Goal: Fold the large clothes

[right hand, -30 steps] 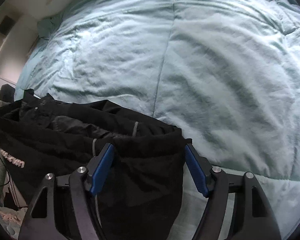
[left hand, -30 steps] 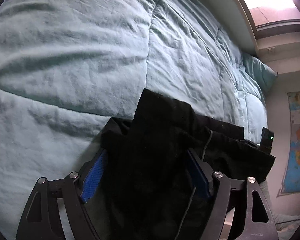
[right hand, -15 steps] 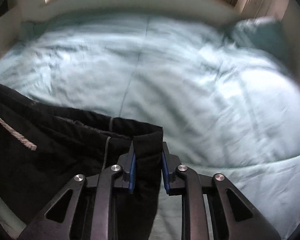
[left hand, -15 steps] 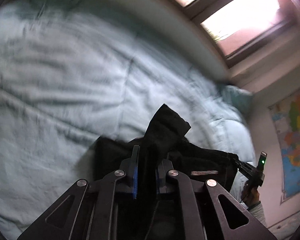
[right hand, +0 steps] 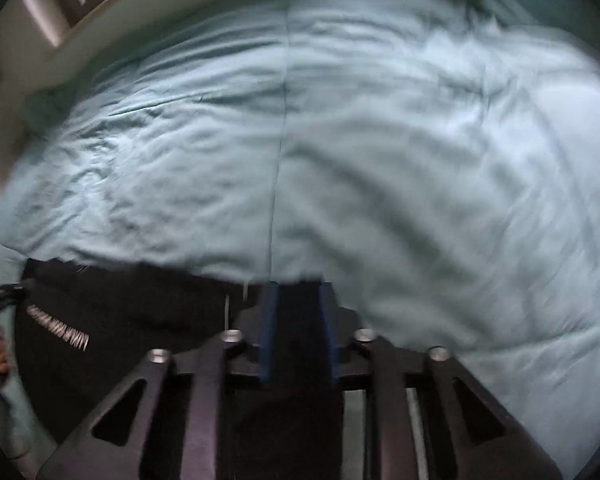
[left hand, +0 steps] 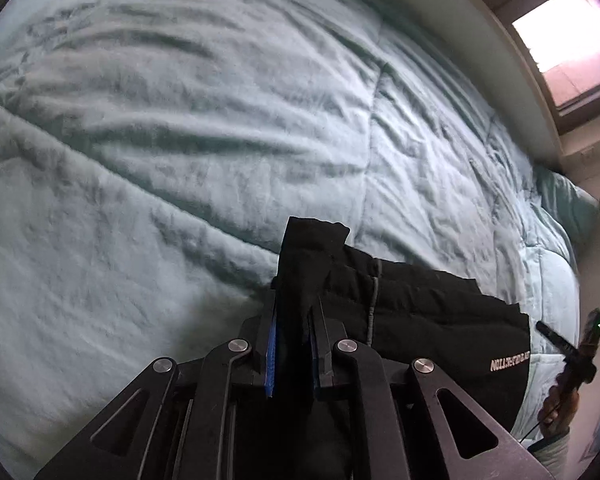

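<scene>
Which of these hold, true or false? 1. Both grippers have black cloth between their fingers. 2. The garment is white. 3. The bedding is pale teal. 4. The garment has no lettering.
1. True: the left gripper is shut on the garment; the right gripper has it between its fingers, its jaws opening.
2. False: the garment is black.
3. True: the duvet is pale teal.
4. False: pale lettering shows near its right edge in the left view.

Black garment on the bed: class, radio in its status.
Left gripper clamped on black garment. Right gripper jaws opening, cloth between. Garment lifted over teal duvet. Nothing in the way.
</scene>
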Demonstrator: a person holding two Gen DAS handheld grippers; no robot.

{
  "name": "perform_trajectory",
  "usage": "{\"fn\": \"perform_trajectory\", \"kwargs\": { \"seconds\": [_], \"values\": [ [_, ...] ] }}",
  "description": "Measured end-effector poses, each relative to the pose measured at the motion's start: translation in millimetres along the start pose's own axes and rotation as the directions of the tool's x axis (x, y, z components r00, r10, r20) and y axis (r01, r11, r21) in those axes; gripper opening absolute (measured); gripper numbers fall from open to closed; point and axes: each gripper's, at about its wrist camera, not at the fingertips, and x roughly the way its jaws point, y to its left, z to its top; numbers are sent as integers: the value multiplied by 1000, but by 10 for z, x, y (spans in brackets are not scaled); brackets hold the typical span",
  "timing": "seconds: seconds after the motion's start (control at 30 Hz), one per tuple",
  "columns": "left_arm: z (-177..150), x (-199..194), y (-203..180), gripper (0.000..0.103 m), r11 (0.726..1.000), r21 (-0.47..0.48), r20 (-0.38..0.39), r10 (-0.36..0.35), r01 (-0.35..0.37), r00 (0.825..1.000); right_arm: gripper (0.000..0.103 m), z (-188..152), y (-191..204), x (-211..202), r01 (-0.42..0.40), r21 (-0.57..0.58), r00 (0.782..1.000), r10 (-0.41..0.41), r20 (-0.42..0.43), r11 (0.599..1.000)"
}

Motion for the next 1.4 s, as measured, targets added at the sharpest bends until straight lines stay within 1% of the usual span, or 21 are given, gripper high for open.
{"fn": "perform_trajectory", "kwargs": {
  "seconds": [0.1, 0.17, 0.2, 0.27, 0.3, 0.33, 0.37, 0.43, 0.5, 0.57, 0.63, 0.7, 0.77, 0.87, 0.93, 0.97, 1.0, 1.07, 1.17, 1.3, 1.4],
  "values": [
    [16, -36, -33, 13, 1000, 22, -10, 5, -5, 1000, 47, -163, -130, 41, -41, 10, 999, 42, -17, 999],
    [44, -32, -28, 13, 1000, 29, -11, 11, -11, 1000, 69, -182, -137, 129, -56, -3, 998, 56, -42, 998],
    [36, -42, -35, 13, 1000, 27, -8, 13, -13, 1000, 75, -160, -125, 221, -72, -8, 996, 71, -60, 997],
    [6, -50, -46, 13, 1000, 9, -1, 15, -15, 1000, 78, -137, -123, 398, -88, -2, 993, 88, -74, 996],
    [-15, -33, -54, 13, 1000, 5, 1, 16, -16, 1000, 72, -132, -108, 498, -110, 8, 990, 110, -82, 994],
    [-23, -57, -59, 13, 1000, -1, 8, 18, -18, 1000, 34, -139, -87, 564, -133, 11, 987, 133, -91, 991],
    [-30, -86, -67, 13, 1000, -6, 17, 17, -17, 1000, 23, -155, -16, 609, -106, -2, 990, 105, -98, 994],
    [-32, -242, -65, 13, 1000, -13, 51, -3, 4, 999, 14, -202, 119, 473, -24, -61, 999, 21, -46, 998],
    [-17, -498, -107, 13, 999, -17, 109, -43, 45, 993, 13, -205, 199, 75, 49, -79, 997, -45, 62, 996],
    [8, -747, -195, 13, 995, -8, 163, -96, 99, 982, 13, -148, 215, -421, 62, -62, 982, -50, 182, 996],
    [55, -910, -317, 13, 996, 18, 209, -86, 84, 974, 12, -28, 320, -663, 107, -93, 967, -81, 242, 990],
    [144, -892, -390, 13, 999, 27, 230, -24, 18, 973, 12, 105, 443, -640, 196, -129, 949, -155, 273, 972],
    [207, -688, -341, 13, 1000, 11, 202, 24, -27, 979, 12, 238, 444, -339, 226, -127, 953, -192, 236, 966],
    [195, -29, -108, 13, 988, -22, 66, 151, -150, 986, 12, 283, 301, 308, 190, -81, 979, -183, 85, 978],
    [104, 313, 53, 18, 988, -51, -9, 147, -148, 989, 11, 149, 236, 727, 200, -76, 979, -201, -14, 977],
    [98, 334, 78, 23, 988, -54, -9, 145, -145, 989, 13, 84, 210, 827, 196, -70, 979, -200, -45, 978],
    [123, 314, 121, 40, 987, -69, -16, 144, -145, 989, 13, 21, 179, 940, 193, -50, 977, -196, -82, 980],
    [175, 216, 196, 58, 984, -102, -12, 147, -147, 989, 16, -32, 140, 985, 190, -25, 977, -191, -98, 981],
    [240, -21, 338, 58, 987, -123, 2, 108, -107, 994, 20, -4, 40, 848, 121, 48, 990, -117, -84, 991],
    [213, -563, 505, 58, 972, -133, 70, 205, -195, 976, 29, -43, -58, 295, 32, 127, 999, -34, 13, 991],
    [94, -913, 490, 57, 983, -123, 106, 147, -134, 983, 60, -179, 67, -208, 21, 94, 995, -30, 96, 995]
  ]
}}
